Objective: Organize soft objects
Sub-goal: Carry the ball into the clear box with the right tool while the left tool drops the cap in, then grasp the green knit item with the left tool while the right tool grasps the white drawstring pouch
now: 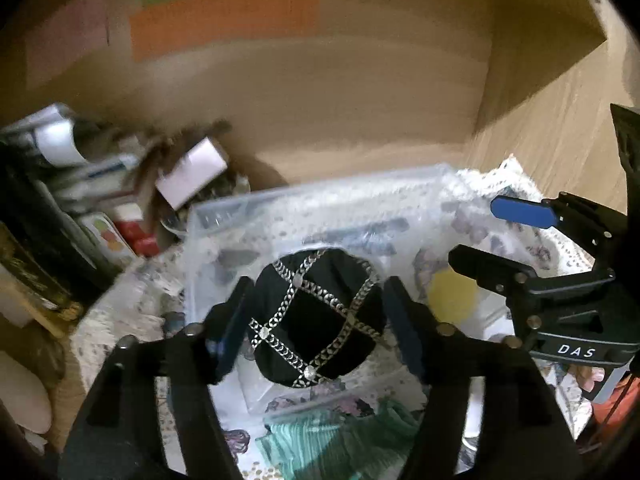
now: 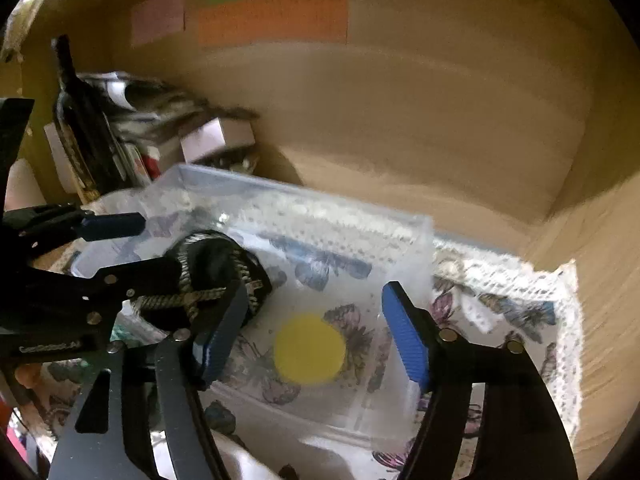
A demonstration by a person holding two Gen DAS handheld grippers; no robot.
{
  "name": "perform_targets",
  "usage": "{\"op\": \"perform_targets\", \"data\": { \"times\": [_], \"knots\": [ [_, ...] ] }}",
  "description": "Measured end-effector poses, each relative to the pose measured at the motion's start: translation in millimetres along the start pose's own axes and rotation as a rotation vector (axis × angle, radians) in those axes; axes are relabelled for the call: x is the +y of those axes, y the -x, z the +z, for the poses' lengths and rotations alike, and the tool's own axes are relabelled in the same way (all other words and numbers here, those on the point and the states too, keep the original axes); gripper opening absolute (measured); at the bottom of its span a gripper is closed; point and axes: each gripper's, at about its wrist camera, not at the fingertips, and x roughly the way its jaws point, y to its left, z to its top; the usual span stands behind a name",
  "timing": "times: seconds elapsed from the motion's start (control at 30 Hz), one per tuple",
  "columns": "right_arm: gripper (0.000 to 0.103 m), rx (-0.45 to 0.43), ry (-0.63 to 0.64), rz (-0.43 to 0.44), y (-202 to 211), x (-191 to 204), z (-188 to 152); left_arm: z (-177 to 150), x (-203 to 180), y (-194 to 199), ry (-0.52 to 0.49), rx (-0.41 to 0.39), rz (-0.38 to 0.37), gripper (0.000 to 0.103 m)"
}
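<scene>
Black cap held by left gripper, background blurred.

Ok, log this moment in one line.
left hand-held gripper: holding black silver-chained cap | over clear plastic bin | right hand-held gripper: open

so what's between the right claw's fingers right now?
Nothing gripped. In the right wrist view the right claw is open over the clear plastic bin, with only its yellow round sticker showing in the gap. The black cap sits in the left claw.
</scene>
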Motion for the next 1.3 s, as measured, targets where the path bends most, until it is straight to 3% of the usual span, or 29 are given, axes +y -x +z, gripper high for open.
{"op": "perform_targets", "data": {
  "times": [0.1, 0.2, 0.4, 0.6, 0.87, 1.13, 1.17, 1.23, 1.3],
  "knots": [
    [0.075, -0.052, 0.006, -0.005, 20, 1, 3, 1, -1, 24, 0.009, -0.052, 0.011, 0.091],
    [0.08, -0.116, 0.01, -0.007, 45, 4, 5, 1, -3, 49, 0.005, -0.111, 0.028, 0.101],
    [0.084, -0.223, 0.01, 0.009, 91, 10, -1, -10, -8, 86, -0.027, -0.173, 0.046, 0.103],
    [0.086, -0.254, 0.002, 0.018, 113, 17, -18, -34, -11, 95, -0.03, -0.156, 0.048, 0.103],
    [0.086, -0.154, -0.042, 0.039, 98, 19, -53, -72, -9, 56, -0.009, -0.008, 0.046, 0.103],
    [0.086, 0.037, -0.102, 0.1, 47, 15, -85, -96, -3, 11, 0.017, 0.107, 0.027, 0.102],
    [0.085, 0.052, -0.104, 0.107, 43, 16, -88, -97, -2, 10, 0.025, 0.107, 0.02, 0.1],
    [0.084, 0.078, -0.107, 0.126, 37, 17, -92, -97, -1, 8, 0.028, 0.114, -0.016, 0.085],
    [0.071, 0.093, -0.109, 0.146, 33, 19, -95, -97, -2, 7, 0.026, 0.129, -0.041, 0.079]
  ]
}}
